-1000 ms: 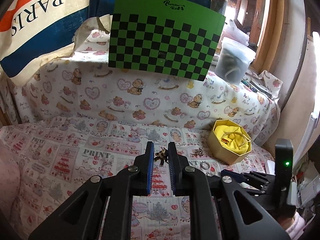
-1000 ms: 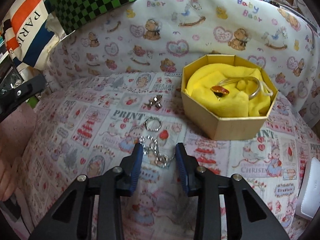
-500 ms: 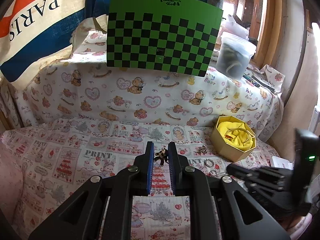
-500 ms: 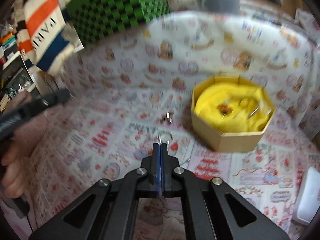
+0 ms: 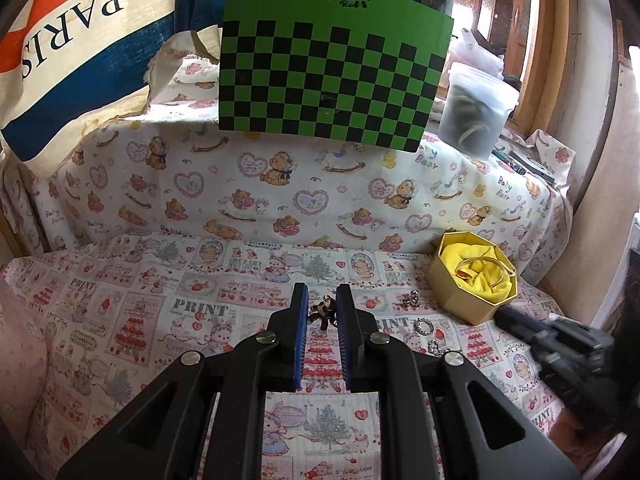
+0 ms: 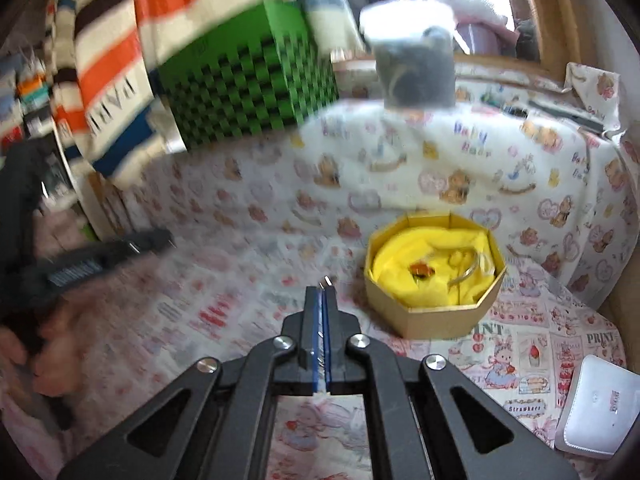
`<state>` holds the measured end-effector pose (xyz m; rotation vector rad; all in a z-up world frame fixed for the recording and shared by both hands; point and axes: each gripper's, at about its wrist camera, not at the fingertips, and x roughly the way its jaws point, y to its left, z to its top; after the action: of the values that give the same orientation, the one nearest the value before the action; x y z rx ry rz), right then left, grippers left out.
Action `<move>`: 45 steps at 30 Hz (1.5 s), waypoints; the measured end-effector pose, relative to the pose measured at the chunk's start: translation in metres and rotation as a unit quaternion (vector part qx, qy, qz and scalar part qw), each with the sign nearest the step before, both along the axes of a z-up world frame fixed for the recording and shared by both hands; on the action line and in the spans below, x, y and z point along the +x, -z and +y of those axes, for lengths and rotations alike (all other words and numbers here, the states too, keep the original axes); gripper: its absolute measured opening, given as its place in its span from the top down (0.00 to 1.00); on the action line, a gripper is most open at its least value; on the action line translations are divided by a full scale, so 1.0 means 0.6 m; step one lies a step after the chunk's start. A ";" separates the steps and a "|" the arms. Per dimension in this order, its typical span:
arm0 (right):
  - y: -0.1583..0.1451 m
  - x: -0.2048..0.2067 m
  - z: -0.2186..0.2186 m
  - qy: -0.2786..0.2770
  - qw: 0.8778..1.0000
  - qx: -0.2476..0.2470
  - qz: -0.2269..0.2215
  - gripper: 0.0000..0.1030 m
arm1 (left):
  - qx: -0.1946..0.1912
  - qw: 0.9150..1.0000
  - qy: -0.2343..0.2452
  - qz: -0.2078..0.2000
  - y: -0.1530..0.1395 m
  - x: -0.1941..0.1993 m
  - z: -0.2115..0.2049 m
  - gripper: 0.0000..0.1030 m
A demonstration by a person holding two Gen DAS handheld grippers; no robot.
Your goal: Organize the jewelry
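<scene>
An octagonal gold box [image 5: 472, 280] lined with yellow cloth holds a bangle and an orange piece; it also shows in the right wrist view [image 6: 434, 276]. My left gripper [image 5: 321, 298] is open low over the printed cloth, with a small dark charm [image 5: 322, 312] between its fingertips. Small silver pieces [image 5: 424, 326] lie on the cloth to its right. My right gripper [image 6: 320, 294] is shut on a thin silver chain piece [image 6: 326, 280], raised above the cloth left of the box. It shows blurred in the left wrist view [image 5: 556, 340].
A green checkerboard [image 5: 332, 76] and a clear tub [image 5: 476, 108] stand on the raised bear-print ledge behind. A striped PARIS cloth [image 5: 72, 40] hangs at back left. A white device [image 6: 596, 412] lies at the right edge.
My right gripper closed on the silver chain piece, lifted it off the cloth and moved up and back. My left gripper stayed open around the dark charm.
</scene>
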<state>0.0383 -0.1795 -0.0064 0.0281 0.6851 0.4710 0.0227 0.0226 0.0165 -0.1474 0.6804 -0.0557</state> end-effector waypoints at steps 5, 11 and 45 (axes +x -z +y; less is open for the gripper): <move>0.045 0.014 0.048 -0.008 0.995 -0.099 0.013 0.55 | 0.001 1.000 -0.001 0.000 0.000 0.000 0.000 0.88; 0.072 0.028 0.071 -0.039 0.991 -0.117 0.060 0.71 | 0.001 1.000 -0.002 0.003 0.001 0.003 0.001 0.88; -0.073 -0.043 -0.052 0.016 0.993 0.086 -0.076 0.99 | 0.040 0.999 -0.012 -0.008 0.002 -0.001 -0.011 0.88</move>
<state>0.0124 -0.2105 0.0371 0.1631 0.4921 0.4955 0.0219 0.0160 0.0154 -0.0785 0.6646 -0.0058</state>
